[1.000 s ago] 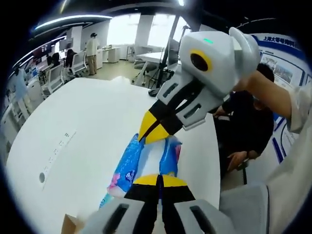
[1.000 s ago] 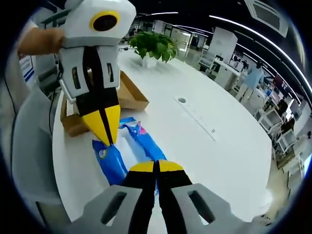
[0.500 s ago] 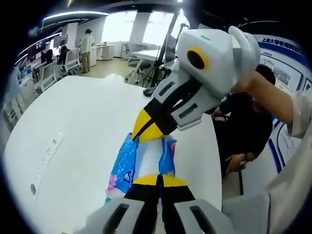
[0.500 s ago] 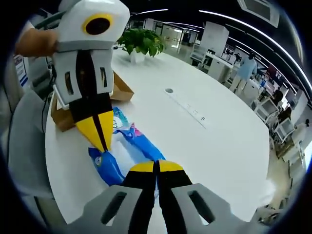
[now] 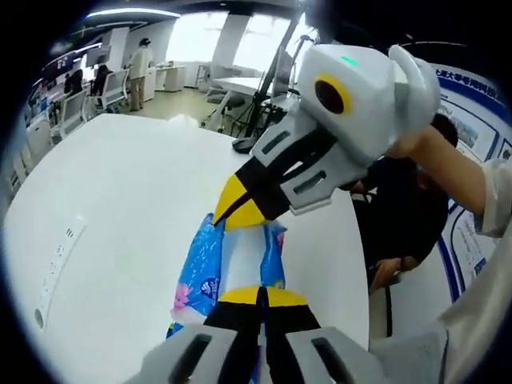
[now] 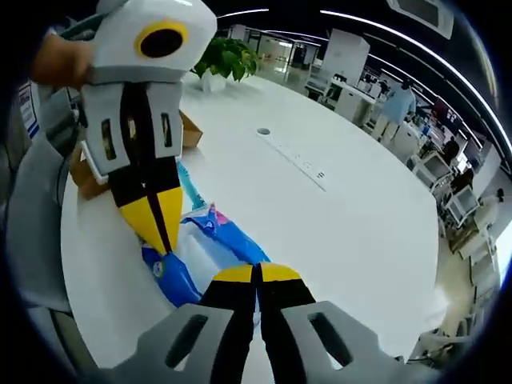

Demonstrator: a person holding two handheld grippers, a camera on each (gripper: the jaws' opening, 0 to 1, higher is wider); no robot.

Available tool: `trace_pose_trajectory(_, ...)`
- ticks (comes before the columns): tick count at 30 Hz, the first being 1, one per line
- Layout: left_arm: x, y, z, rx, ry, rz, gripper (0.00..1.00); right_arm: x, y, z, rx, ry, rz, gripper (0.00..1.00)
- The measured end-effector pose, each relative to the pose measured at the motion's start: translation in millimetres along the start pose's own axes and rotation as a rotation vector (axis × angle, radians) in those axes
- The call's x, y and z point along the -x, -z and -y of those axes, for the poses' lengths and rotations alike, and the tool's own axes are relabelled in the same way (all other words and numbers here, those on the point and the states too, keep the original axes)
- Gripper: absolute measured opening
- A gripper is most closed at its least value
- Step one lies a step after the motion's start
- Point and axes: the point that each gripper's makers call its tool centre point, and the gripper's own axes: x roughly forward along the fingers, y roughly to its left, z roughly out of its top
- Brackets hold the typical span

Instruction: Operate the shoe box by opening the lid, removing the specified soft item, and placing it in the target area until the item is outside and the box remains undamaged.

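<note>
Since a second ago you have lifted the blue soft pack (image 5: 240,260) further off the white table (image 5: 128,208). It now hangs stretched between your two closed grippers. In the right gripper view the cardboard shoe box (image 6: 186,130) has slid behind the left gripper (image 6: 158,228), mostly hidden now.

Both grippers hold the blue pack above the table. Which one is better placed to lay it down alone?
Hard to tell: left gripper and right gripper are each shut on one end of the blue pack, over the white table. Lowering together seems safest.
</note>
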Motion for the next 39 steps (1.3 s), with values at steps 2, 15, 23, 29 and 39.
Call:
trace_pose_trajectory(2,-5,-1.1,-0.3,0.008,0.008,-0.002,0.00,-1,3.3,3,-0.006,0.004,-0.003,0.00)
trace_pose_trajectory(15,-31,20.7,-4.4,0.028,0.036,-0.052,0.00,-23,26.9,3,-0.001,0.001,-0.043,0.00)
trace_pose_trajectory(23,-36,34.4,-2.0,0.039,0.035,-0.077,0.00,-33,36.1,-5,-0.007,-0.016,-0.061,0.00)
trace_pose_trajectory(29,-38,35.9,-3.2,0.039,0.024,-0.078,0.00,-35,37.6,-4,-0.009,-0.010,-0.059,0.00)
trace_pose_trajectory(39,-36,37.1,3.0,-0.045,-0.020,-0.112,0.00,-31,44.3,-9,0.013,-0.007,-0.094,0.02)
